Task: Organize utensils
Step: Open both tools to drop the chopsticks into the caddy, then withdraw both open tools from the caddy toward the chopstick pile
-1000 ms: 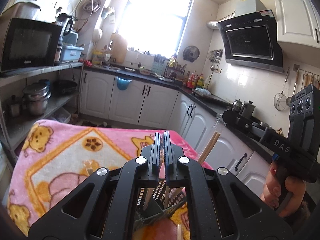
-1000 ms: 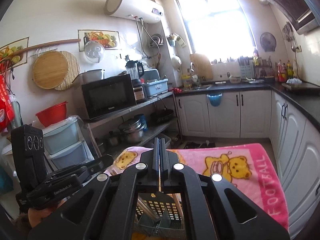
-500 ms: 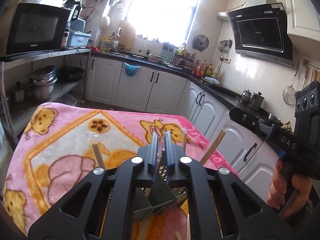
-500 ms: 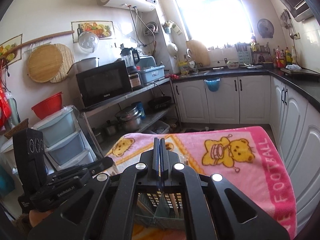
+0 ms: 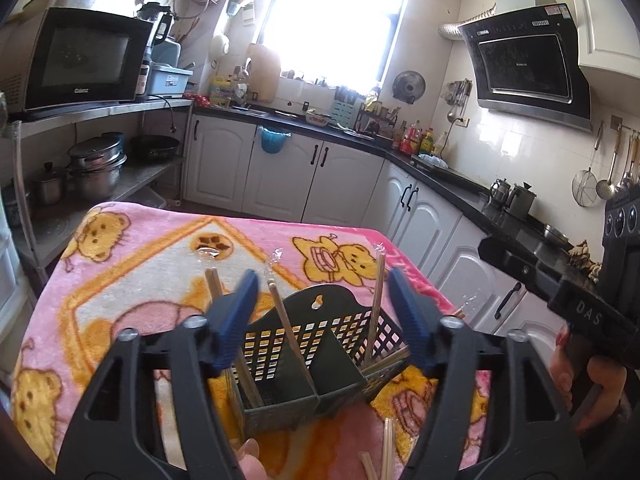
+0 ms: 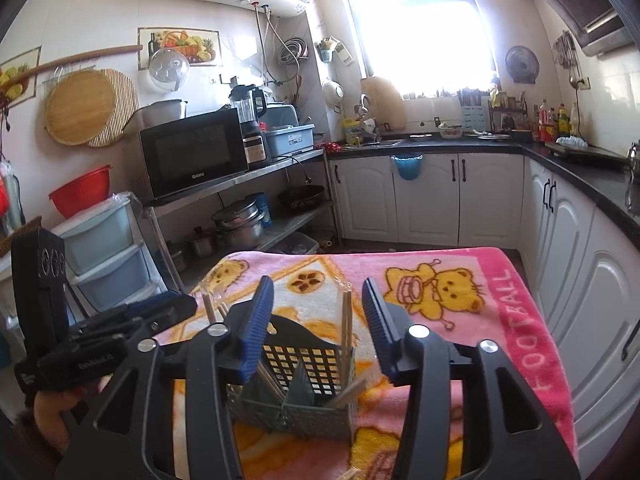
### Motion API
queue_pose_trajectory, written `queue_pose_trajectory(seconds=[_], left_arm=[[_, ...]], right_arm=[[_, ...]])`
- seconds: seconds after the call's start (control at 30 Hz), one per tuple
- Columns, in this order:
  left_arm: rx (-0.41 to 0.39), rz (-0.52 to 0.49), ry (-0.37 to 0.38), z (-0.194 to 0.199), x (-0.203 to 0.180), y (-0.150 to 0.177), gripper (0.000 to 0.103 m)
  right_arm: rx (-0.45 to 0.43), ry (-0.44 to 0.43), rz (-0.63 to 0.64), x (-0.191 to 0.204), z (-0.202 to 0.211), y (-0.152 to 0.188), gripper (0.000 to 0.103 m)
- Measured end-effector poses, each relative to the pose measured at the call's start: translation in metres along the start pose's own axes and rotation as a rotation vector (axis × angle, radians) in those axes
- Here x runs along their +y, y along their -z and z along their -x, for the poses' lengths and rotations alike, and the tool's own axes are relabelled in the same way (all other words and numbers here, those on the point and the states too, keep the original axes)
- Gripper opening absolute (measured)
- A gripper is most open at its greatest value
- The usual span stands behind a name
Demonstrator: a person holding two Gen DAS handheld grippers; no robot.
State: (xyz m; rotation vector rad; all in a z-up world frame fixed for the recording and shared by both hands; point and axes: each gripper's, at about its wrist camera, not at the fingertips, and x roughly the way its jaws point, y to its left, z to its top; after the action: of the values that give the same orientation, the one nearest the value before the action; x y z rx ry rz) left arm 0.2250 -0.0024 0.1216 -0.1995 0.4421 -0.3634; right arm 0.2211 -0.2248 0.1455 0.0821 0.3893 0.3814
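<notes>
Both hand-held grippers opening (nothing seemingly pinched) over the chopstick basket (image 5: 320,344).

Your right tongs (image 6: 318,320) are opening above the dark utensil caddy (image 6: 304,364). Chopsticks (image 6: 346,332) stand inside it. Nothing's between the jaws.

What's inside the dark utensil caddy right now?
The utensil caddy holds wooden chopsticks in both compartments, leaning upright; one pair on the right looks plastic-wrapped. The compartment floors are hidden by the walls and divider, so smaller items cannot be ruled out.
</notes>
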Motion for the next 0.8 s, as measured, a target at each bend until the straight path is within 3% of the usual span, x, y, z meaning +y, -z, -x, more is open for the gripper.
queue_pose_trajectory(seconds=[0.17,0.37,0.8], left_arm=[[-0.022,0.0,-0.02,0.01,0.0,0.002,0.093],[-0.032,0.005,-0.031,0.022,0.0,0.005,0.093],[-0.015,0.005,-0.038,0.038,-0.001,0.024,0.093]], right_arm=[[-0.007,0.022,0.018,0.002,0.008,0.007,0.056],[-0.017,0.037,0.034,0.004,0.017,0.012,0.065],[0.007,0.038,0.05,0.01,0.03,0.036,0.071]])
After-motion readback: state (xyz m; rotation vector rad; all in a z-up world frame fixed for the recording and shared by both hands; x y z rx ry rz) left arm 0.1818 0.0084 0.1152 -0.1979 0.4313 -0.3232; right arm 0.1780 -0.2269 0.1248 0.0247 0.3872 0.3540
